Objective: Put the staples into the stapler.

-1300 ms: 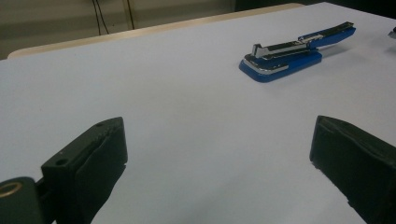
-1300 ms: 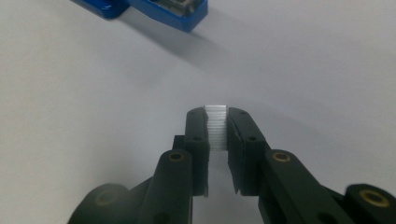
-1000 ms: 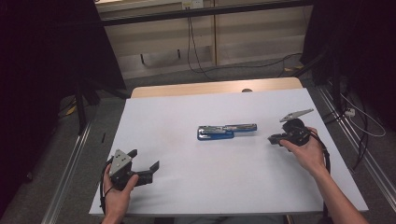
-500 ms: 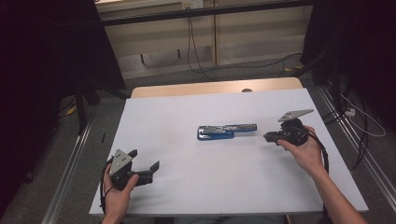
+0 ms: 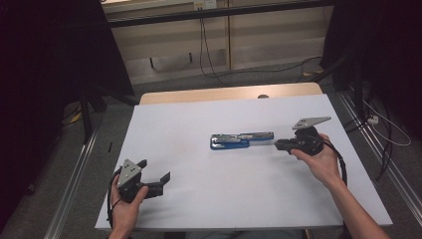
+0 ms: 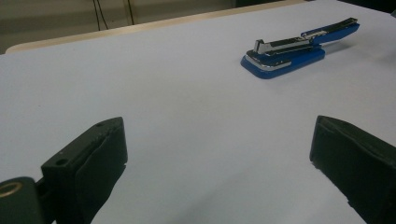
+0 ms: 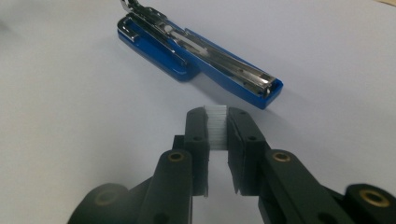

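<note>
Right gripper (image 7: 215,116): jaws nearly closed, pinching a strip of staples (image 7: 215,128), pale and silvery, upright between the pads with its top edge level with the fingertips; the tips sit just short of the open stapler's (image 7: 196,51) rear end, not touching it. In the high view the right gripper (image 5: 281,144) lies just beside the right end of the stapler (image 5: 241,140), which rests near the middle of the white table (image 5: 199,114). Left gripper (image 6: 219,154): jaws spread wide, nothing between them, parked low over bare table well apart from the stapler (image 6: 299,49); in the high view the left gripper (image 5: 157,180) sits near the table's front left corner. Handling, strip of staples: judged very light, thin, brittle along its glued joints, prone to snap or slip if squeezed hard or twisted; best held by its flat sides, as it is now. Handling, stapler: blue body, bright metal magazine channel exposed, top arm swung open; judged stiff, moderately heavy, smooth, likely to slide on the table if pushed; best steadied at the blue base.
</note>
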Action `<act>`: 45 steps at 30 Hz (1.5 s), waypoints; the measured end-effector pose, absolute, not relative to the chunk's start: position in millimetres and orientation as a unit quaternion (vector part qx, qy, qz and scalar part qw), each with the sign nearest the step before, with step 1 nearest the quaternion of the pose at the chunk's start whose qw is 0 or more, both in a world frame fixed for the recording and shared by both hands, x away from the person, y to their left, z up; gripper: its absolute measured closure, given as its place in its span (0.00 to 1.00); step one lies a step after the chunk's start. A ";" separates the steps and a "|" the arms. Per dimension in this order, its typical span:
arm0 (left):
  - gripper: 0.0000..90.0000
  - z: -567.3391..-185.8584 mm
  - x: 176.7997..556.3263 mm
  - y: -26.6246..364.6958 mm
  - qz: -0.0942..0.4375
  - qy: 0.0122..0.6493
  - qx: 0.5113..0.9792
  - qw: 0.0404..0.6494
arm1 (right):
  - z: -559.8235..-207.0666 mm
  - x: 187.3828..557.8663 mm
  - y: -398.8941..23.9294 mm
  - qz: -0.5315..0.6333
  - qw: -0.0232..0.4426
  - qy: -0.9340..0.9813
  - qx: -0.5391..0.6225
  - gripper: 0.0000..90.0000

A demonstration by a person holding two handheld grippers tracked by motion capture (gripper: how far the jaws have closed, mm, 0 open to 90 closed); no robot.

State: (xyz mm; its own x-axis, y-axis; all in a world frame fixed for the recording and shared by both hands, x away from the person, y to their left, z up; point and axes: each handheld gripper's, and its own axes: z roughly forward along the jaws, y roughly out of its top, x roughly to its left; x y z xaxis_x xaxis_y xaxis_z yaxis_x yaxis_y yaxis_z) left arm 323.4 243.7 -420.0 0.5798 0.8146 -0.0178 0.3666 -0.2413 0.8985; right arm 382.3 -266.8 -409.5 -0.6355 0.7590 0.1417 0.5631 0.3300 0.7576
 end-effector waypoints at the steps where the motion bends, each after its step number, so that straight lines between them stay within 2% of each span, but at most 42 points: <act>1: 0.05 -420.2 323.6 243.7 0.235 0.393 0.752 0.474 | -409.1 382.4 -265.9 0.409 0.121 0.807 0.408 0.88; 14: 0.05 -420.9 324.7 242.5 0.236 0.390 0.755 0.472 | -401.9 387.0 -248.4 0.425 0.127 0.812 0.379 0.88; 45: 0.05 -420.7 324.0 241.9 0.234 0.390 0.753 0.475 | -379.8 427.9 -192.6 0.450 0.134 0.819 0.331 0.88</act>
State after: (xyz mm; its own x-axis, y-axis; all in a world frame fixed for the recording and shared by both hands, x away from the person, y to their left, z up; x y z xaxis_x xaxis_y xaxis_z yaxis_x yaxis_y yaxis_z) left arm 324.0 241.9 -420.7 0.5862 0.8100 -0.0181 0.3654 -0.2443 0.8982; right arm 427.9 -192.6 -379.8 -0.7457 0.6616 0.0792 0.4210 0.3757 0.8256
